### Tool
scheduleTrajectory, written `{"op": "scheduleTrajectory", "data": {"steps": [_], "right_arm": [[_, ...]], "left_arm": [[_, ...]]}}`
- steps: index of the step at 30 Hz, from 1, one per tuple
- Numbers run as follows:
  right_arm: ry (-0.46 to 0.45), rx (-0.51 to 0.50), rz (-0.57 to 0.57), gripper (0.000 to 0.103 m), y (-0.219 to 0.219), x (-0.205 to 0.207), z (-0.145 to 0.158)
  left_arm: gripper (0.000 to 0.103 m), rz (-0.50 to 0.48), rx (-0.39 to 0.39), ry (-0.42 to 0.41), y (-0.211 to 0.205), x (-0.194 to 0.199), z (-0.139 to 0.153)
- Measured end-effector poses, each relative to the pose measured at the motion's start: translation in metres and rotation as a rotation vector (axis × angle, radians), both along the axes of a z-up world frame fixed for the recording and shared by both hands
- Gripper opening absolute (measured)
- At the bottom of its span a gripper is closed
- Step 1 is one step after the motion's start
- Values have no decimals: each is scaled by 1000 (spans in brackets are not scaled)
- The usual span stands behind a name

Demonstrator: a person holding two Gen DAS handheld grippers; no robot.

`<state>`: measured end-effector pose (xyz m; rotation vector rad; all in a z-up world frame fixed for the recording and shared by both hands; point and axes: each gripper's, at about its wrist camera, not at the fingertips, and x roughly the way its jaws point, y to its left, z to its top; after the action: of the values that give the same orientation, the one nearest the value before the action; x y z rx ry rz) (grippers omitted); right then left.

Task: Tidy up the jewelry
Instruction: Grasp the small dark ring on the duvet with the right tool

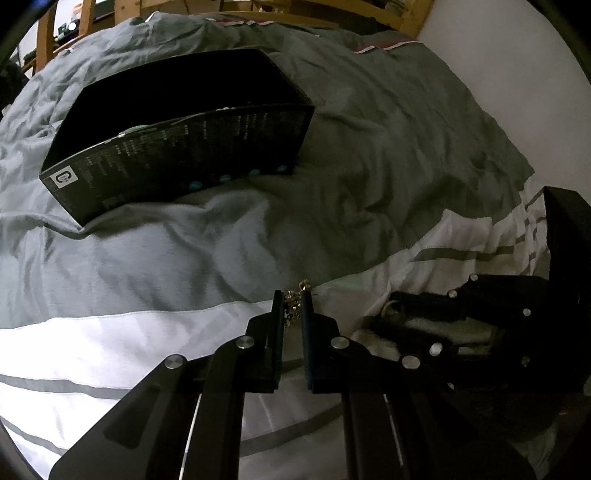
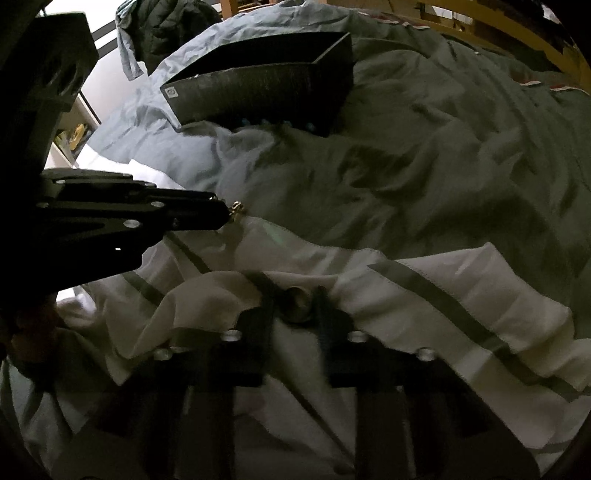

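left wrist view is showing the left gripper [image 1: 293, 306] pinching a tangled gold chain piece [image 1: 295, 299], while the right gripper [image 2: 295, 306] is clamping a round metallic ring [image 2: 297, 302]; both are waiting well short of the open black cardboard box [image 1: 177, 147] lying on the rumpled grey-and-white striped duvet [image 1: 369, 184] beside a wooden bed frame [image 2: 517, 26].

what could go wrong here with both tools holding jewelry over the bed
1. The left tool pinches only part of the gold chain; loose links poke out past the tips and could snag or slip.
2. The ring sits between the right tool pads right on the rumpled duvet, so fabric could get pinched or the ring lost in a fold.
3. The black box lies tilted on soft bedding and might tip.
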<state>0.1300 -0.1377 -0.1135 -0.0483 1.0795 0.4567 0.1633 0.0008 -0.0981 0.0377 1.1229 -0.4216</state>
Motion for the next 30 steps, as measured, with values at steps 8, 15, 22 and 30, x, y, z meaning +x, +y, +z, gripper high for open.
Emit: {"op": "scheduleTrajectory", "data": {"steps": [8,15,22,30], "right_arm": [[-79,61,-27,20,-9,-5,19],[-133,75,-68,20,-16,-8,34],[-179,70,-93,20,-20,-7,55],[-190,61,-107,20,-21,4,68]], "left_arm": [[9,14,-12,-11,5,-3,5],[9,31,-40,-37,14,-10,18],[9,33,-68,-103,21,-21,47],[9,37,-60,-160,24,-17,68]]}}
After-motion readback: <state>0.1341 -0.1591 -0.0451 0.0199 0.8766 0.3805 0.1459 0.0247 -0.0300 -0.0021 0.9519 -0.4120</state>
